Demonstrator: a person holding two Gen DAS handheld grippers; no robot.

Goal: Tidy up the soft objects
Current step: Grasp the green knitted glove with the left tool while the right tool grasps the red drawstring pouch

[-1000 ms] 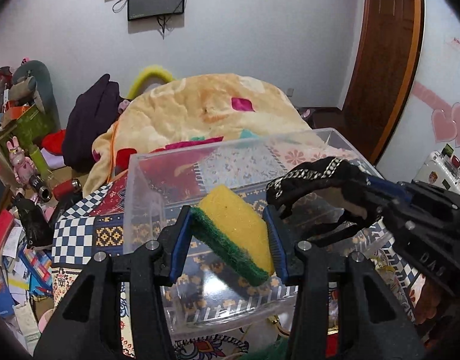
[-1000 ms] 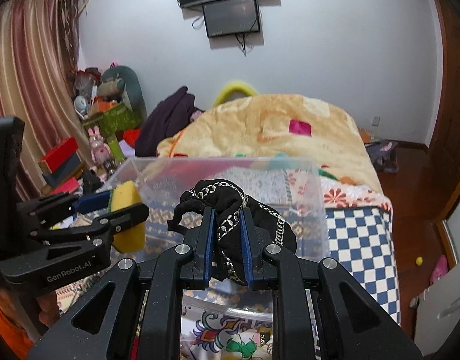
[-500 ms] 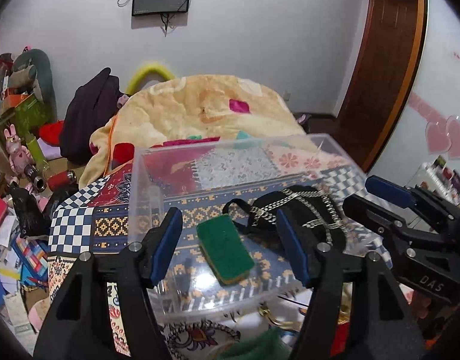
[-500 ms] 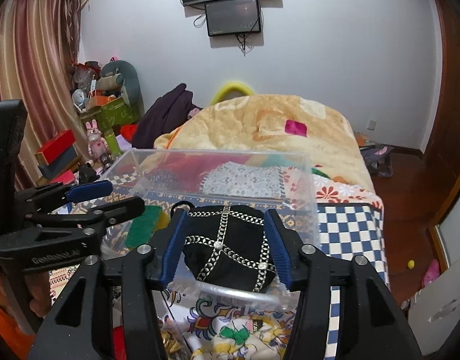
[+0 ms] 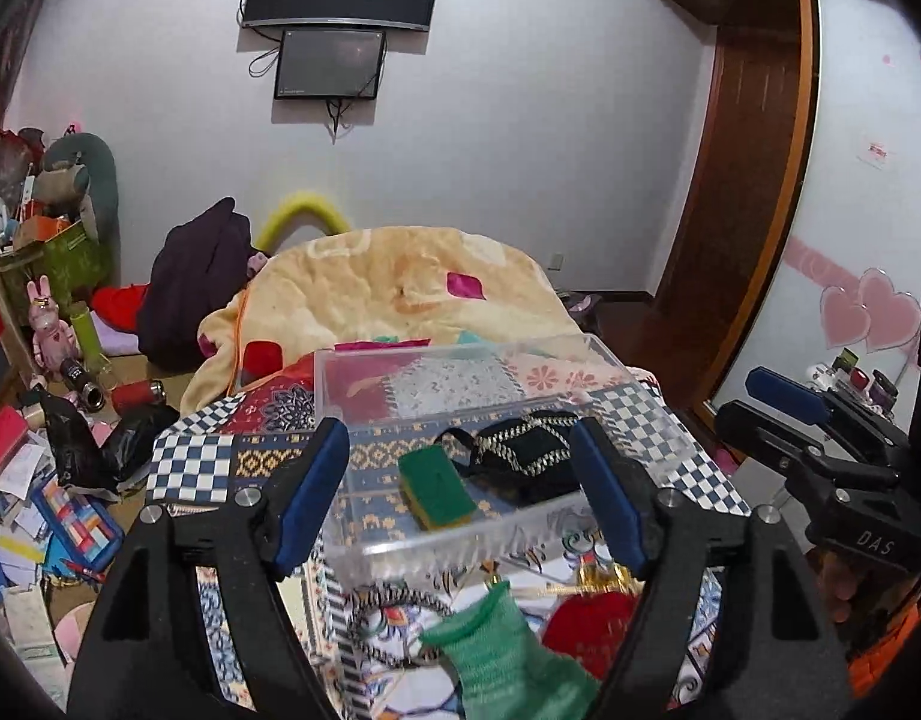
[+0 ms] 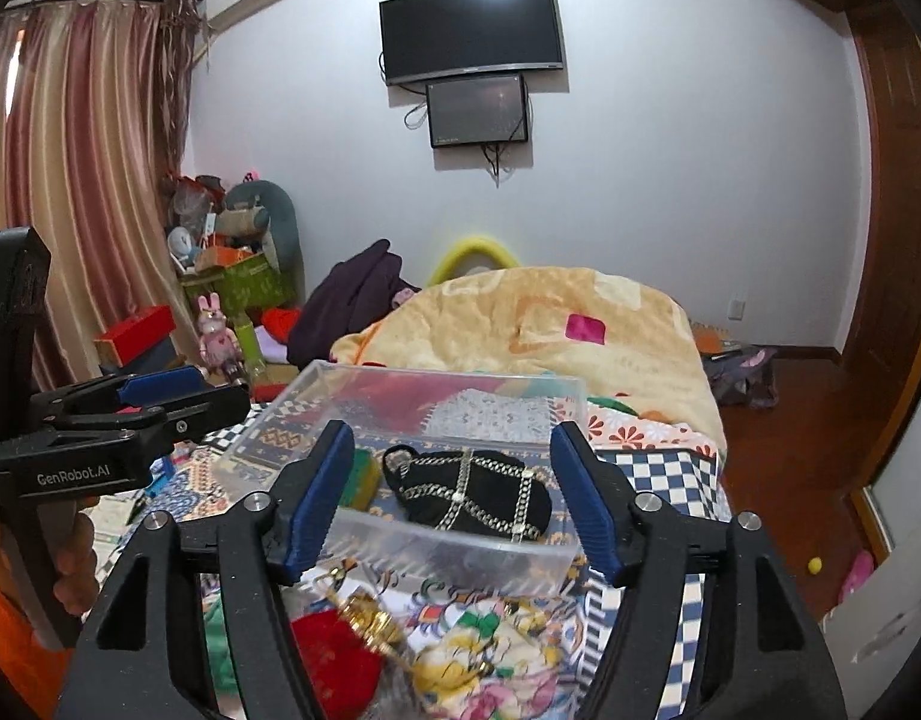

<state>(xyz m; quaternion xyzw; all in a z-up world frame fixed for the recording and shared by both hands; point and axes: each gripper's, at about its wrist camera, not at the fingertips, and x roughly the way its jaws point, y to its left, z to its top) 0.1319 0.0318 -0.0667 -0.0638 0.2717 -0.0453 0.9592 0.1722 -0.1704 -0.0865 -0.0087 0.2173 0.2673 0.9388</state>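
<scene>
A clear plastic bin (image 5: 634,387) (image 6: 556,567) stands on the patterned bed cover. Inside it lie a yellow sponge with a green scrub face (image 5: 436,483) (image 6: 361,471) on the left and a black cloth with silver chain trim (image 5: 529,450) (image 6: 472,492) on the right. My left gripper (image 5: 460,495) is open and empty, held back from the bin's near side. My right gripper (image 6: 451,498) is open and empty, also in front of the bin. Each gripper shows in the other's view: the right one (image 5: 784,399) and the left one (image 6: 160,387).
In front of the bin lie a green knitted piece (image 5: 502,648), a red soft item (image 5: 592,624) (image 6: 334,654) and a gold chain (image 6: 364,612). An orange blanket (image 5: 400,294) is heaped behind the bin. Clutter covers the floor at left (image 5: 52,480).
Both grippers opened and dropped their loads: the sponge and the black cloth now lie in the bin. Both grippers have since pulled back and up from it.
</scene>
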